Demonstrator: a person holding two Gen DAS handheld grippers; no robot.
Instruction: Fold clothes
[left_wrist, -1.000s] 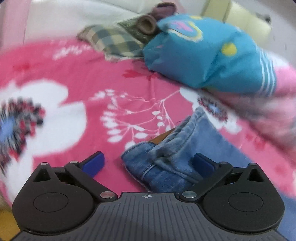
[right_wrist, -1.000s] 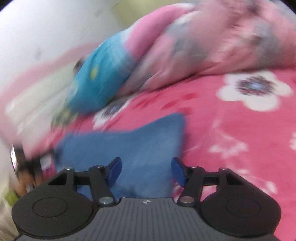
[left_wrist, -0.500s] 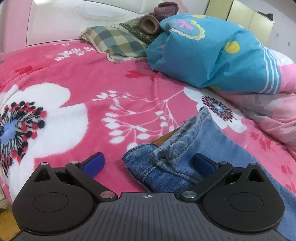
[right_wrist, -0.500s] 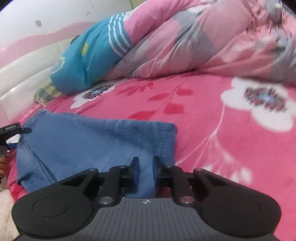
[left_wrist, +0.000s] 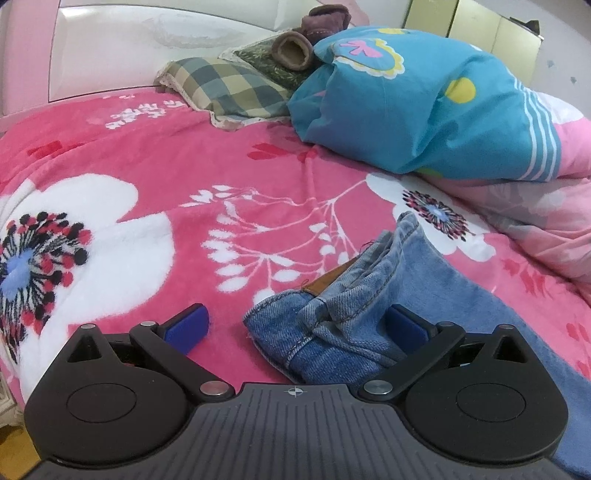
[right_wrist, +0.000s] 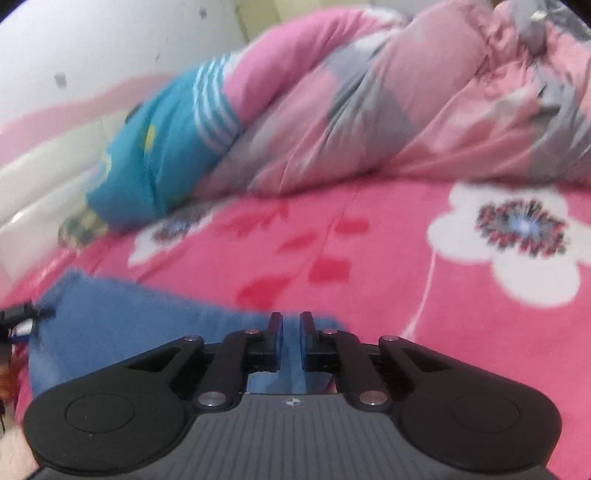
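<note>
A: Where are the jeans (left_wrist: 354, 306) right now?

B: They lie flat on the pink flowered blanket (left_wrist: 155, 192). In the left wrist view the waistband end is bunched at about five o'clock, with a brown leather patch (left_wrist: 328, 281) showing at the top edge, and the leg runs off toward four o'clock.

A: And the left gripper (left_wrist: 297, 325)?

B: Its jaws stand wide apart. The right blue pad (left_wrist: 406, 325) sits against the denim at the waistband, the left pad (left_wrist: 188, 320) is over bare blanket, well clear of the cloth. Nothing is pinched.

A: What about the other hand?

B: In the right wrist view, which is blurred, the right gripper (right_wrist: 291, 334) is at six o'clock with its jaws nearly together and closing, only a narrow slit between the pads. The blue fabric of the jeans (right_wrist: 122, 325) lies under and between them at the hem edge; whether the pads already press on it I cannot tell.

A: What else is on the bed?

B: A rolled quilt (left_wrist: 424, 103), turquoise at one end and pink further along, at one to two o'clock in the left view. A checked pillow (left_wrist: 225, 88) lies at twelve o'clock by the white headboard (left_wrist: 147, 48), with a brown boot (left_wrist: 295, 50) just beside it.
</note>
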